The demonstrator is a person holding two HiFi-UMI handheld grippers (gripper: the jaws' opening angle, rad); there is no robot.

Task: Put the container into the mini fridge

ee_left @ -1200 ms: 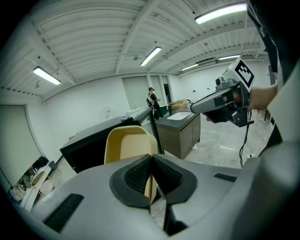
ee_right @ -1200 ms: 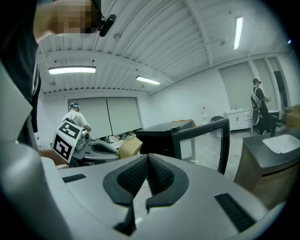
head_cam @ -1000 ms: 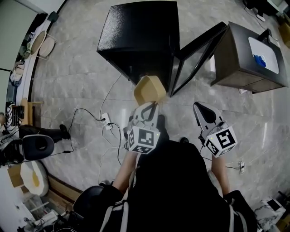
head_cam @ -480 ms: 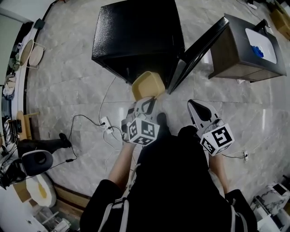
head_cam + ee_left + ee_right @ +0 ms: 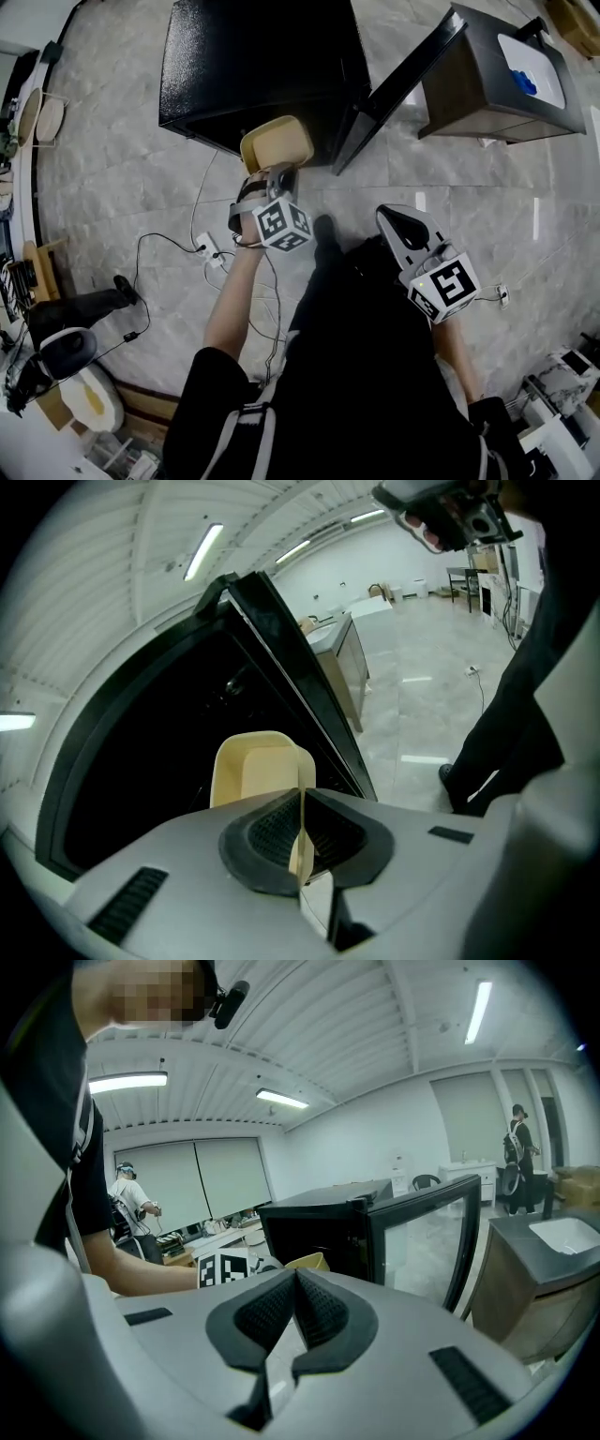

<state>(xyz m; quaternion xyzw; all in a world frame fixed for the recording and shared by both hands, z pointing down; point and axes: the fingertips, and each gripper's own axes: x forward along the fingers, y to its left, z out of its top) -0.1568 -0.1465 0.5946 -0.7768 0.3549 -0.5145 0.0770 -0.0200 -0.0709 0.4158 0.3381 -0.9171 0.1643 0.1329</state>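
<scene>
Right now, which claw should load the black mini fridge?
Left: the left claw grips the pale yellow plastic container at the open fridge; the right claw is shut, empty, farther back.

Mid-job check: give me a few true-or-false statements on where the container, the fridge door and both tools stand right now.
1. The left tool is clamped on the rim of the yellow container. True.
2. The door of the mini fridge is closed. False: it stands open, swung out to the right of the fridge.
3. The right tool holds a second container. False: its jaws are together with nothing between them.
4. The container is held up at the fridge's open front. True.
</scene>
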